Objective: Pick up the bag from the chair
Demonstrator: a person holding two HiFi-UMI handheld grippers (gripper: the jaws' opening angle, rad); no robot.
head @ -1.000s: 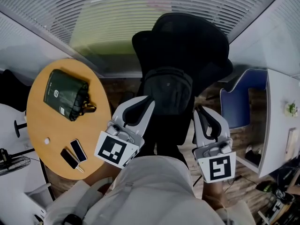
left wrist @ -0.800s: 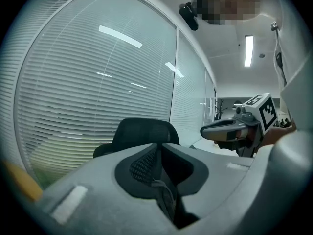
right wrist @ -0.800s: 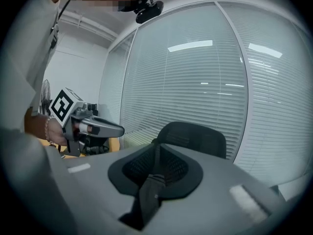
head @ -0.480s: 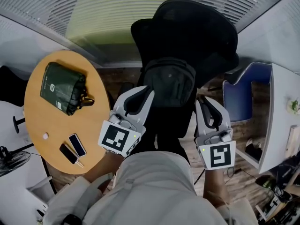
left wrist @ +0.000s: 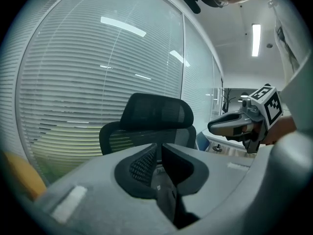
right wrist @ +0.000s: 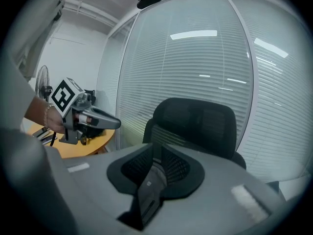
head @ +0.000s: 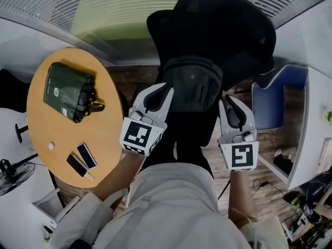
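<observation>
Your left gripper (left wrist: 159,147) had its jaws pressed together with nothing between them. Your right gripper (right wrist: 156,148) was the same, its pads closed on each other and empty. From your head, both grippers pointed away from you, the left one just off the right edge of the round desk (head: 106,131) and the right one well apart from that edge. Each marker cube (head: 139,136) faced up toward you.

Between the 2 tools lay the bag (head: 193,84), a black backpack. It sat on the seat of the black chair (head: 223,25), leaning on the mesh backrest, out past the desk's right edge. Your left gripper's tip lay at the bag's lower left side and your right gripper's tip at its lower right side. No view showed whether either one touched it. Each gripper view looked over its own closed jaws at the chair's backrest and headrest, and the bag was hidden below the gripper body.

On the desk, a green pouch (head: 68,91) lay toward the far left edge, with its dark strap on the side nearer the middle. 2 phones (head: 82,162) lay side by side at the near edge. White blinds (head: 129,9) ran behind the chair, beyond the desk's far edge.
</observation>
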